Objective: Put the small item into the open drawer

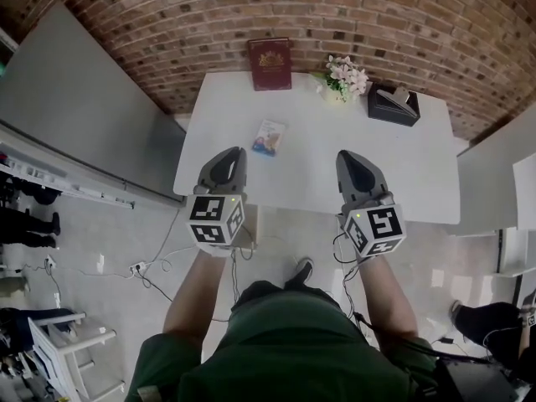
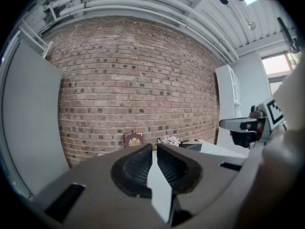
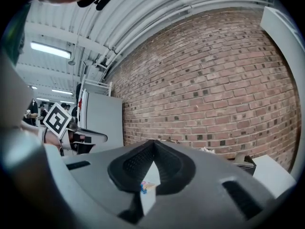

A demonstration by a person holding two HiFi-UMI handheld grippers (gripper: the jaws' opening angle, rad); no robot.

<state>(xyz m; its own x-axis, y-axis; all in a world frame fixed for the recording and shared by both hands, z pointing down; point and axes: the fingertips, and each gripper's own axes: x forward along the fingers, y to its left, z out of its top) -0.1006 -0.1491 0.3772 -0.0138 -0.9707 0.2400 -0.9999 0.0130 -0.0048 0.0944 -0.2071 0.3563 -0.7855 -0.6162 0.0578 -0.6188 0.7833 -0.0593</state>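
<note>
My left gripper (image 1: 235, 154) and right gripper (image 1: 345, 157) closed, empty, over the table's (image 1: 419, 170) near edge, small item (image 1: 269, 137) lying beyond the left one, red book (image 1: 270, 64) at far edge.

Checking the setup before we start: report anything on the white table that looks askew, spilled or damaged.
Nothing is spilled or damaged. Only the small packet lies at a slant to the edges of the table, alone toward the middle; the book, flowers and black box line the back.
</note>
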